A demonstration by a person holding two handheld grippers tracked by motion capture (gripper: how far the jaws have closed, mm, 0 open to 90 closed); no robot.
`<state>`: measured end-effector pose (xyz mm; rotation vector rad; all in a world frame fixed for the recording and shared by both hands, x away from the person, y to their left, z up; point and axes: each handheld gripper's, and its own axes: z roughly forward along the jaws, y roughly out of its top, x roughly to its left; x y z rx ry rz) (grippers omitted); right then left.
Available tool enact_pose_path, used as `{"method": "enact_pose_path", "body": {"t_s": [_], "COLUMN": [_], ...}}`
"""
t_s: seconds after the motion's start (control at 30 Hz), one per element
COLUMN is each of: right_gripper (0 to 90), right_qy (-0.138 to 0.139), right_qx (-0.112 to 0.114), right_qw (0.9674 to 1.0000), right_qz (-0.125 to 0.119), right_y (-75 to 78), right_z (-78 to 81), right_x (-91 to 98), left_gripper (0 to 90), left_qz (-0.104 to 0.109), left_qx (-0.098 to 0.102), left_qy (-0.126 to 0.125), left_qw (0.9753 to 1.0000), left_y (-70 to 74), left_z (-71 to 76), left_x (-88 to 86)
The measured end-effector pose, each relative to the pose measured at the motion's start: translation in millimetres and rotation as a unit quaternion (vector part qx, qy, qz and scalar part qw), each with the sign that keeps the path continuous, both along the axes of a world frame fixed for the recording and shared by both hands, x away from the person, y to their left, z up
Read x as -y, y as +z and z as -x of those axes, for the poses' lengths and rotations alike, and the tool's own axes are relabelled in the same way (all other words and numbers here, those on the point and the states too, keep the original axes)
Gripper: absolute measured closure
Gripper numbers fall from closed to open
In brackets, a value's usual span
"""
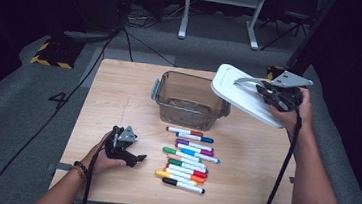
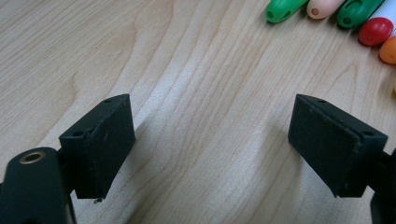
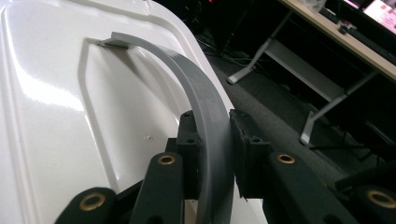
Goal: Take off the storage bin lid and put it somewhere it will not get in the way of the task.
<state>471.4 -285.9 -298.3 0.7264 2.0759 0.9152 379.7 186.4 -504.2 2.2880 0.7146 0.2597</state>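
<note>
Overhead, glossy white lid [image 1: 242,94] by curved grey handle [image 3: 205,112]

- Light wooden table [image 1: 119,91] on grey carpet [image 1: 13,106], dim and dark all around.
- White metal desk frame [image 1: 217,15] at the back, black cables [image 1: 142,15] trailing across the floor beside it.
- Yellow-and-black striped block [image 1: 53,54] left of the table.
- White "4" [image 1: 60,100] marked on the carpet.

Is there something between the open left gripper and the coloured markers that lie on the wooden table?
Nothing visible. The left gripper rests on the wooden table with its jaws apart, and bare wood lies between it and the row of coloured markers. The right gripper holds the white plastic lid by its grey handle, off to the side.
</note>
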Motion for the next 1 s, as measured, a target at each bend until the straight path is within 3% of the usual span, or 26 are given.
{"method": "enact_pose_path", "body": {"t_s": [0.1, 0.23, 0.4, 0.7, 0.83, 1.0], "right_gripper": [75.6, 75.6, 75.5, 75.4, 75.2, 75.3], "right_qy": [-0.031, -0.051, -0.087, -0.111, -0.122, -0.130], "right_qx": [-0.004, -0.011, -0.026, -0.056, -0.078, -0.092], "right_qw": [0.9995, 0.9986, 0.9959, 0.9923, 0.9894, 0.9871], "right_qz": [-0.002, -0.009, 0.003, 0.002, 0.014, 0.017], "right_y": [-7.6, -15.8, -34.3, -64.5, -78.8, -89.4], "right_z": [5.1, 6.0, 2.4, -8.3, -13.6, -19.3], "right_x": [22.3, 37.2, 51.6, 58.2, 58.7, 58.8], "left_gripper": [14.9, 14.8, 14.8, 14.8, 14.8, 14.8], "left_qz": [0.000, -0.001, -0.001, -0.001, -0.001, -0.001], "left_qx": [0.000, 0.000, 0.000, 0.000, 0.000, 0.000], "left_qy": [-0.001, 0.000, 0.000, 0.000, 0.000, 0.000], "left_qw": [1.0000, 1.0000, 1.0000, 1.0000, 1.0000, 1.0000], "left_y": [0.0, 0.1, 0.1, 0.1, 0.1, 0.1], "left_z": [-0.1, -0.2, -0.3, -0.3, -0.3, -0.3], "left_x": [0.0, 0.1, 0.1, 0.1, 0.1, 0.1]}}
